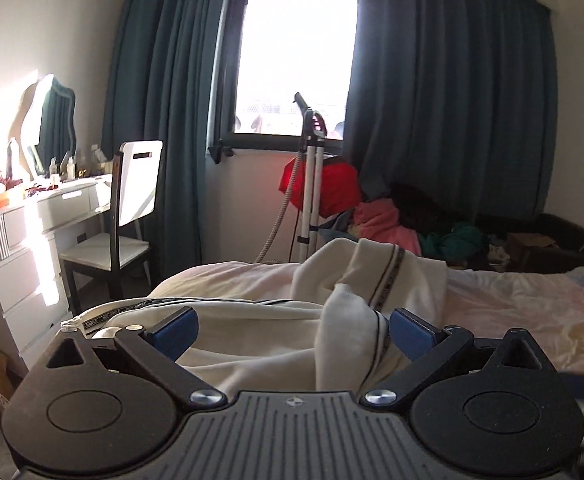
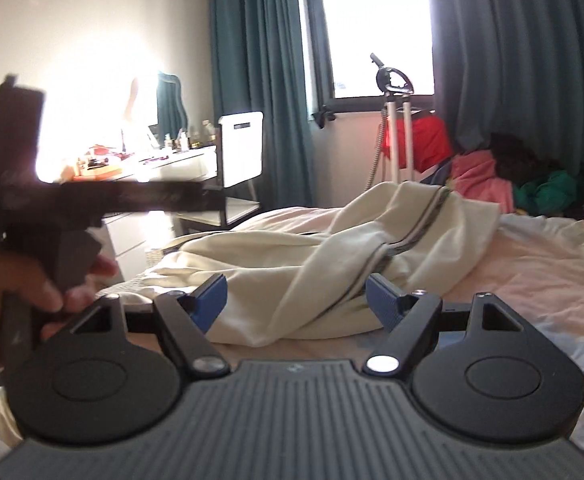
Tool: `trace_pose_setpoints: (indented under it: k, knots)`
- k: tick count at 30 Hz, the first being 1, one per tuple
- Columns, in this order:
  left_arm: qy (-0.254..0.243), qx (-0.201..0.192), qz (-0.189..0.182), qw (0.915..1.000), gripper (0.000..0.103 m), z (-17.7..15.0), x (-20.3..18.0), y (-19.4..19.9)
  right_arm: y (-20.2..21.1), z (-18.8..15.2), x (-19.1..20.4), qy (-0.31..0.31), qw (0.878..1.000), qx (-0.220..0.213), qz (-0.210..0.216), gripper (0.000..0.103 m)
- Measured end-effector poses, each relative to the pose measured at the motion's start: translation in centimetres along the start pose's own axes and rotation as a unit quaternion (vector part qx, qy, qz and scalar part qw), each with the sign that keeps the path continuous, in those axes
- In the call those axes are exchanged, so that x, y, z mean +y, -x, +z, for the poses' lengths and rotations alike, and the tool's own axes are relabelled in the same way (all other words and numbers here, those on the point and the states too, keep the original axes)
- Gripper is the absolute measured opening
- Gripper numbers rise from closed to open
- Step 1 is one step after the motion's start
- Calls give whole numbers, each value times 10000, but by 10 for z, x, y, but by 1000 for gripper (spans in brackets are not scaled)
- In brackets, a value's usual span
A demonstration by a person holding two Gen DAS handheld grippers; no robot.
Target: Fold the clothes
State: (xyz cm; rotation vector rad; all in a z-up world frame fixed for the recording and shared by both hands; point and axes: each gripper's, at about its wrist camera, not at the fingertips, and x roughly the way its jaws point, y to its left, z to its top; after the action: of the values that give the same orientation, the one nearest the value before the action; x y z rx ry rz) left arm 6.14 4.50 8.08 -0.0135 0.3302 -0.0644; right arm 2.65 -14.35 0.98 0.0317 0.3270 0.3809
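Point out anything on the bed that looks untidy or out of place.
The cream garment with dark striped trim lies bunched and twisted on the pale pink bedsheet, not folded. Beyond the bed, a pile of pink, green and dark clothes sits heaped below the teal curtain.

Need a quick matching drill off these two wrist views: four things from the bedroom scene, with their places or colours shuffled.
Things:
1. cream garment
2. chair
3. curtains
4. pink cloth

Descriptions:
A. teal, hanging on both sides of the window
B. in the clothes pile beyond the far edge of the bed
C. crumpled on the bed in front of both tongs
D. white-backed, at the dressing table

Pairs: 1-C, 2-D, 3-A, 4-B
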Motion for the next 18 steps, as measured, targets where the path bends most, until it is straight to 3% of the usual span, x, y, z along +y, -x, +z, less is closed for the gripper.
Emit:
trace_pose_setpoints:
  k: [6,10,14,18]
  knots:
    - [53,-127,-399,9991,102,-65,-37,15,9,-16,-52,-316,9985,-294,-340,78]
    - [-51,167,-478,9987,102,-96,-39,-3,11,-41,-73,-703,9962,-278,-423,78]
    - [-334,550,-441,9970,102,-108,-39,-35,15,-41,-83,-1023,9937,-191,-420,78]
    - [-236,836,-207,9960,102,-102,-36,-80,15,-40,-92,-1163,9918,-270,-449,78]
